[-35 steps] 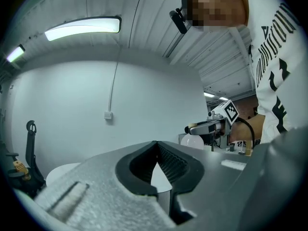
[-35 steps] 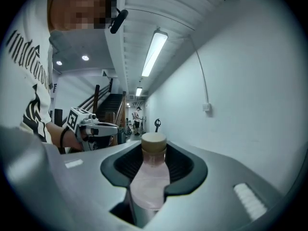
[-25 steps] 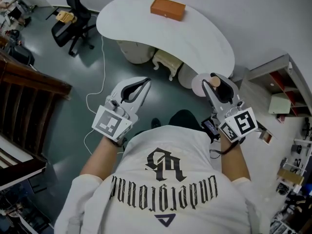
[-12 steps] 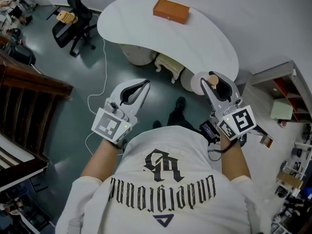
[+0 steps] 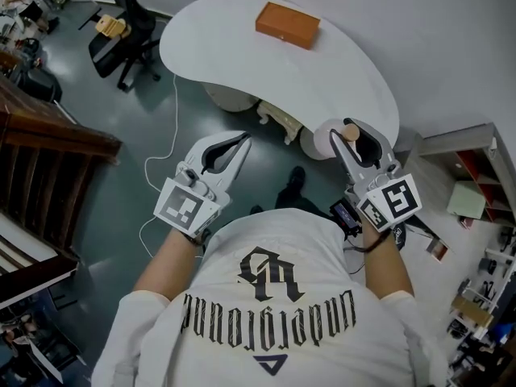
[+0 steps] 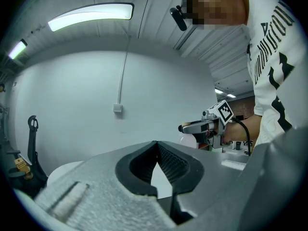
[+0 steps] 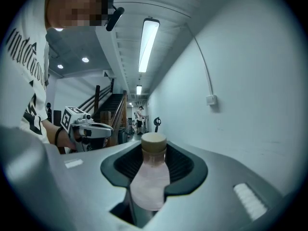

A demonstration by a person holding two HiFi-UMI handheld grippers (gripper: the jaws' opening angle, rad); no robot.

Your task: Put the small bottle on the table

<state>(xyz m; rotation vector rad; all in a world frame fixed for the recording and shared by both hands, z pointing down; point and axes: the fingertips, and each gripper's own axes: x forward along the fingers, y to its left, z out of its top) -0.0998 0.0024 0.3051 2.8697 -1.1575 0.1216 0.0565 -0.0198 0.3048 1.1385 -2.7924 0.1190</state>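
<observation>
In the right gripper view the small bottle [image 7: 150, 179], pale pink with a tan cap, stands between the jaws, and my right gripper [image 7: 154, 149] is shut on it. From the head view only the bottle's cap [image 5: 351, 133] shows, at the tip of the right gripper [image 5: 348, 127], which hangs above the floor just short of the near edge of the white curved table [image 5: 242, 51]. My left gripper [image 5: 240, 139] is held over the floor to the left, its jaws shut with nothing in them; its tips [image 6: 156, 144] meet in its own view.
An orange box [image 5: 287, 24] lies on the table's far side. A black office chair [image 5: 121, 39] stands at the back left, with wooden stairs [image 5: 40, 160] at the left. A shelf unit [image 5: 472, 156] is at the right. A white cable [image 5: 165, 147] runs across the floor.
The table has drawn slightly closer to the grippers as the person steps forward. Both grippers keep their pose, and the bottle stays held.
</observation>
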